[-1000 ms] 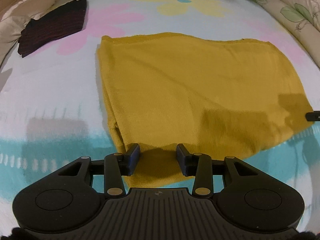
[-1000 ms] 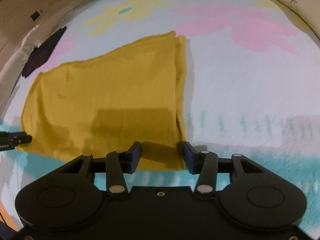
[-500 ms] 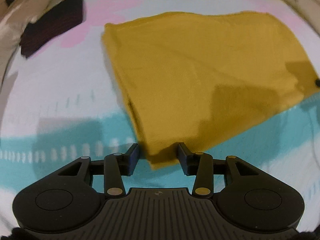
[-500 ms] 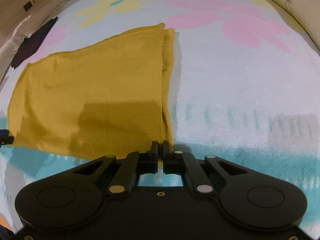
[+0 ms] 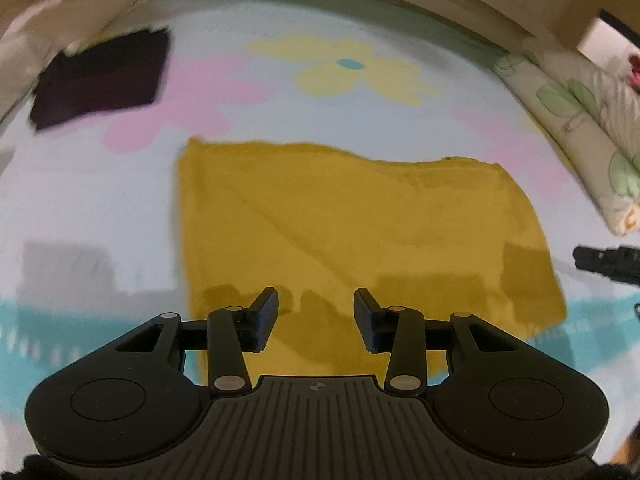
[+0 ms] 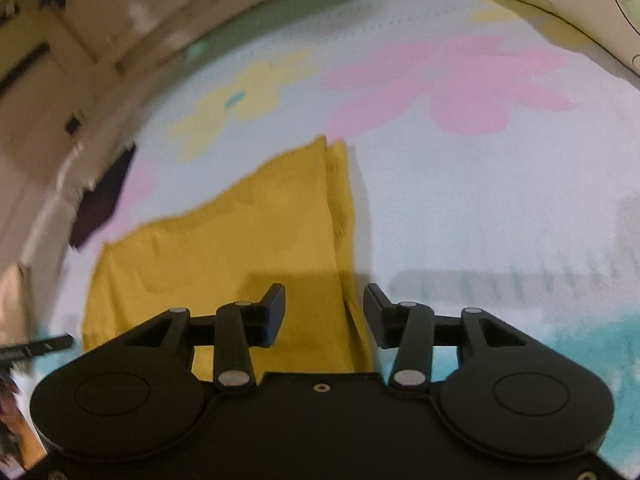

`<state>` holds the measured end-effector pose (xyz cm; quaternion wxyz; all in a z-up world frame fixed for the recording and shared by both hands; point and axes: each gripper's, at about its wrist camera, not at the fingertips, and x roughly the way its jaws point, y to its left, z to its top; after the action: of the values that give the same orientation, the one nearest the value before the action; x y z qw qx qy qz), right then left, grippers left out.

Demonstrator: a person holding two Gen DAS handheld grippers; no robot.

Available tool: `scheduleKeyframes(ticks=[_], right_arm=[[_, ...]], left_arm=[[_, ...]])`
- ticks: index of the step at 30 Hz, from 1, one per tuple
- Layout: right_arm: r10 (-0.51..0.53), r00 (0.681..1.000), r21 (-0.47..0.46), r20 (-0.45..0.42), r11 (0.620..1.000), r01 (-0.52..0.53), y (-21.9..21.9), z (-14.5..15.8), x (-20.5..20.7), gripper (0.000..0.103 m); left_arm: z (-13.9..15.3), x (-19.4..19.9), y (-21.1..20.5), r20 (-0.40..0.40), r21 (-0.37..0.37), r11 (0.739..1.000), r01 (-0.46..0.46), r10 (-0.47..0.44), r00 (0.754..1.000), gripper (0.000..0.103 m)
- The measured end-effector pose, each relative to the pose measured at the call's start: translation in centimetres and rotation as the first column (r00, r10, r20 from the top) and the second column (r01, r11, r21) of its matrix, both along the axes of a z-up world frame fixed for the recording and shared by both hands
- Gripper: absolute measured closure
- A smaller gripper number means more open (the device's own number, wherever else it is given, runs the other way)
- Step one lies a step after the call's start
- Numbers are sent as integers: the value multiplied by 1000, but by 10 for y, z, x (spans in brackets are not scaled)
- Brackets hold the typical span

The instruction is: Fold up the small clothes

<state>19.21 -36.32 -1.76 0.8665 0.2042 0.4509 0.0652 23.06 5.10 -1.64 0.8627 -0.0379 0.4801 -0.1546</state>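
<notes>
cloth: yellow garment (image 5: 352, 232) lies flat on the floral bed (image 5: 100, 216), long axis running left to right
nearby: dark folded cloth (image 5: 104, 76) far left, well apart; pillow (image 5: 580, 128) on the right
left gripper (image 5: 316, 312): jaws apart, holding nothing
right gripper (image 6: 324, 312): jaws just opened, empty, over the garment's edge

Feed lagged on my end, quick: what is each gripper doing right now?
Left gripper: open, holding nothing, above the yellow cloth.
Right gripper: open, its jaws have just been opening; cloth's right edge lies below the gap, not gripped.

dark cloth (image 5: 100, 80) far-left, pillow (image 5: 580, 128) blocks right

A home bedroom: flower-print bedspread (image 5: 120, 208), leaf-print pillow (image 5: 580, 120) alongside.
</notes>
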Motion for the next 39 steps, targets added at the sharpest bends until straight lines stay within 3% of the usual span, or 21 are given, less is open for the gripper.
scheduleKeyframes(ticks=[3, 7, 10, 18, 21, 29, 33, 39], right_arm=[[-2, 1000, 29, 8, 1000, 2, 3, -4, 8, 49], [1, 1000, 27, -2, 1000, -1, 9, -13, 19, 49], [1, 1000, 35, -11, 999, 0, 9, -17, 24, 49], [14, 1000, 113, -19, 993, -12, -1, -31, 35, 42], [10, 999, 138, -40, 990, -4, -3, -41, 39, 39], [-12, 999, 178, -31, 984, 18, -15, -45, 45, 39], [-33, 999, 154, -28, 987, 37, -23, -41, 47, 25], [-13, 1000, 225, -14, 974, 16, -22, -53, 52, 26]], left_arm=[[-13, 10, -21, 13, 2, 999, 35, -35, 999, 63], [-39, 10, -34, -103, 63, 992, 110, -103, 989, 63], [-41, -3, -29, -105, 97, 982, 162, -151, 983, 63], [-39, -11, 3, -214, 34, 987, 159, -148, 966, 63], [-40, -15, 3, -226, 53, 979, 196, -179, 957, 63], [-43, -14, 18, -252, -13, 986, 168, -165, 954, 63], [-41, -12, 15, -261, -7, 987, 163, -159, 952, 63], [-31, -5, 17, -247, -59, 989, 138, -148, 958, 62]])
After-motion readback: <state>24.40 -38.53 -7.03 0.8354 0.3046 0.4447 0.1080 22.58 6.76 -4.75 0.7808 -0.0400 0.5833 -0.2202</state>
